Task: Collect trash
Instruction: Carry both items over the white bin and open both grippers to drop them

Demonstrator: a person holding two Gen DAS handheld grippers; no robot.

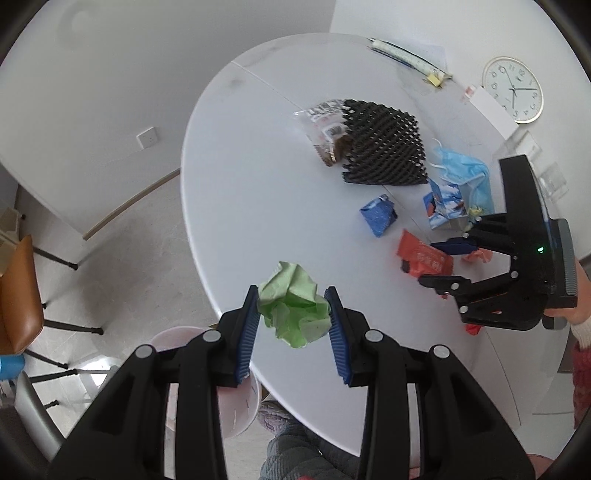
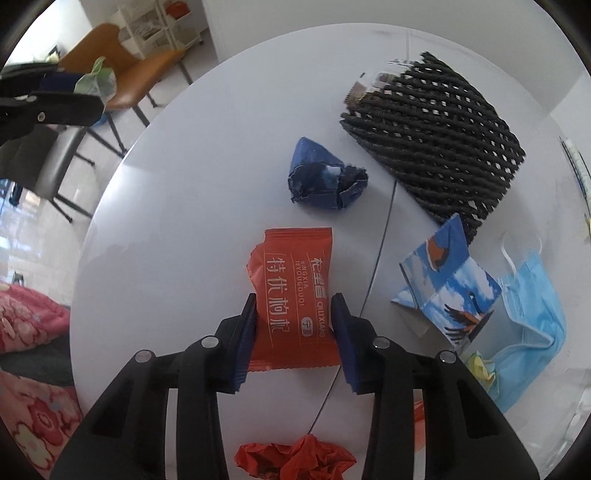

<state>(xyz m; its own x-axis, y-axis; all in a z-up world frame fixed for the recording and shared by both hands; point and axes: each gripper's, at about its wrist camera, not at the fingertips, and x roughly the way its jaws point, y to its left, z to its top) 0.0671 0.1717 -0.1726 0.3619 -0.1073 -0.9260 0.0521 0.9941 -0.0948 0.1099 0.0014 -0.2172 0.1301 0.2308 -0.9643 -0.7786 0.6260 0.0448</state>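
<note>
This looks like a room in a home, likely a dining area. A round white surface (image 1: 258, 155) stands on pale floor tiles (image 1: 140, 258), with a tan leather chair (image 1: 18, 295) pulled up beside it. A round wall clock (image 1: 513, 89) leans at the far edge, a wall switch (image 1: 146, 137) sits on the white wall, and a white shelf rack (image 2: 159, 26) stands behind.

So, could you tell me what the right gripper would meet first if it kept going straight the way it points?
The red snack wrapper, already between the right gripper pads; directly beneath lies the white table.
</note>
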